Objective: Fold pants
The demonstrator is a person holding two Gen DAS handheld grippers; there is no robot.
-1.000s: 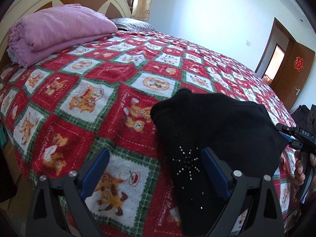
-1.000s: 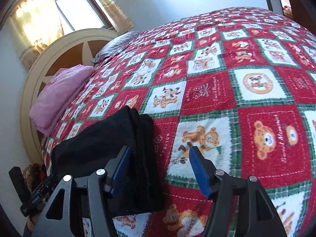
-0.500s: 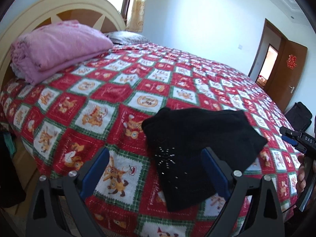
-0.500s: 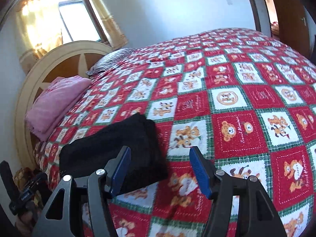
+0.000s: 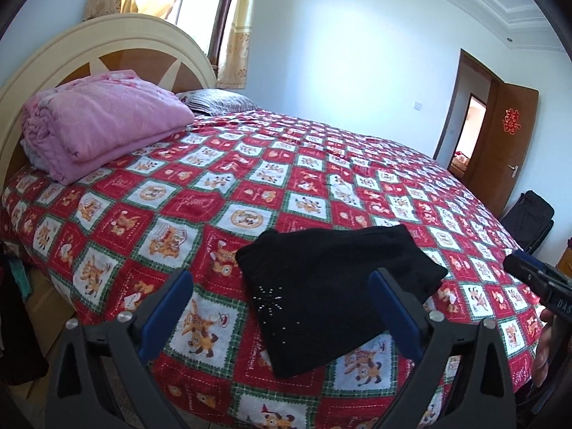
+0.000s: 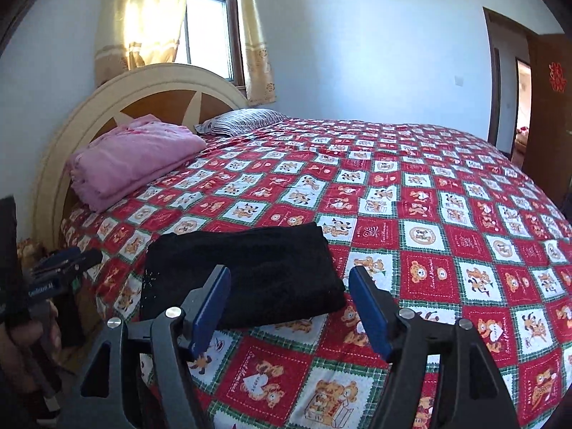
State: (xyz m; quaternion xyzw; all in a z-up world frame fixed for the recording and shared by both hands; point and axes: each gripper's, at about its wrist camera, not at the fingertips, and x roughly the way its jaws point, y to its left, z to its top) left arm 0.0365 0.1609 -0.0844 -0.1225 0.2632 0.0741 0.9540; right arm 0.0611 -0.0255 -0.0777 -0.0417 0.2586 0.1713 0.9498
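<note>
Black pants [image 5: 332,293], folded into a compact stack, lying near the bed's [image 5: 250,186] front edge on a red patterned cover. Left gripper [image 5: 282,311]: jaws released, nothing held. Right gripper [image 6: 289,307]: jaws just widened, nothing between them. Folded pink blanket [image 5: 103,125] by the headboard.

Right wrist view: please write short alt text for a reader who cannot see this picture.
Folded black pants lie on a red checked bedspread near the bed's edge, with the open, empty right gripper above them, its jaws having just been opening. A folded pink blanket and striped pillow sit by the headboard.
</note>
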